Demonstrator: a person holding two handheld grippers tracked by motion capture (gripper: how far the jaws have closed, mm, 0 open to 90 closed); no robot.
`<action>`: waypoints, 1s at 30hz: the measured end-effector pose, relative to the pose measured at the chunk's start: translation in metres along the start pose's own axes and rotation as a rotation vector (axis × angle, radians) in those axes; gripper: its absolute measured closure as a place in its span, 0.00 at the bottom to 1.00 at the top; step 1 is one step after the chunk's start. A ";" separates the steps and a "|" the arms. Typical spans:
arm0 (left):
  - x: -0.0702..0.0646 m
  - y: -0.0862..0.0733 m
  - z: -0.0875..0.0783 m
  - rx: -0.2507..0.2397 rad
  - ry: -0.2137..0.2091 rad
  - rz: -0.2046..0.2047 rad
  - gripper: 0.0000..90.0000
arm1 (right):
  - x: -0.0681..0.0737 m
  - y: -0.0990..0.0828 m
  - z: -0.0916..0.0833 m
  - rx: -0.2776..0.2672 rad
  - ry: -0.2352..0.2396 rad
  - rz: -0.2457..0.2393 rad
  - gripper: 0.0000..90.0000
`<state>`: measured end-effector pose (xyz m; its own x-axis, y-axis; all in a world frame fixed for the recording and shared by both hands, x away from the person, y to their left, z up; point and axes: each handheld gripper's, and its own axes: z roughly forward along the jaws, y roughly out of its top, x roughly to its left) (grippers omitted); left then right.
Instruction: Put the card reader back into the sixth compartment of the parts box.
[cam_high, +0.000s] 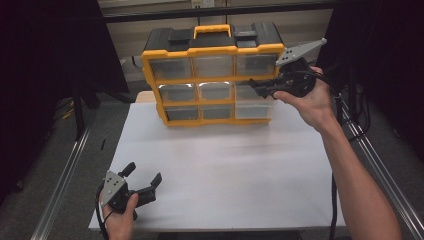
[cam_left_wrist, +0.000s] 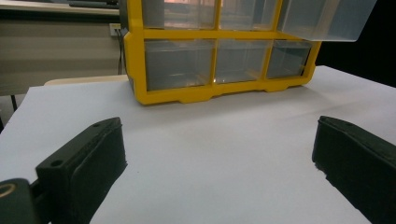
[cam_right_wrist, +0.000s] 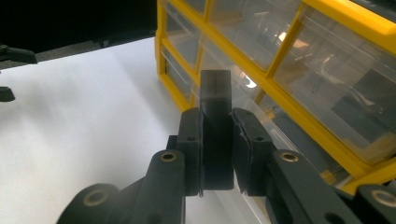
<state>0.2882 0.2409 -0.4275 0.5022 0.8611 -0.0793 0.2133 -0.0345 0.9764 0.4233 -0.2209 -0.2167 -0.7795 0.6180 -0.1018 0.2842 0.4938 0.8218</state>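
Observation:
A yellow-framed organizer (cam_high: 215, 49) with a black top and clear drawers stands upright at the back of the table. My right gripper (cam_high: 257, 89) is shut on the front tab (cam_right_wrist: 215, 93) of the middle-row right drawer (cam_high: 255, 105), which sticks out of the frame. That pulled-out drawer (cam_left_wrist: 327, 18) also juts forward in the left gripper view. The left gripper (cam_high: 150, 182) rests low at the near left of the table, open, with nothing between its jaws (cam_left_wrist: 215, 140). Right gripper jaws (cam_right_wrist: 216, 116) press the tab from both sides.
A white sheet (cam_high: 225, 160) covers the table in front of the organizer. Metal rails (cam_high: 65, 170) run along both sides of the table. Dark curtains stand at left and right. The organizer's yellow carry handle (cam_high: 212, 30) is on top.

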 end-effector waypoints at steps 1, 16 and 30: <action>0.000 0.000 0.000 -0.001 0.002 0.000 0.03 | -0.001 0.001 0.000 0.007 -0.002 0.002 0.82; 0.000 0.000 0.000 0.002 -0.003 -0.002 0.03 | -0.019 0.012 0.015 0.105 -0.019 0.003 0.82; 0.000 -0.001 0.001 0.009 -0.009 -0.001 0.03 | -0.033 0.020 0.030 0.204 -0.020 -0.005 0.82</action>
<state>0.2891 0.2402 -0.4287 0.5096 0.8564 -0.0823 0.2214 -0.0381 0.9744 0.4710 -0.2131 -0.2136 -0.7703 0.6266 -0.1186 0.3893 0.6094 0.6907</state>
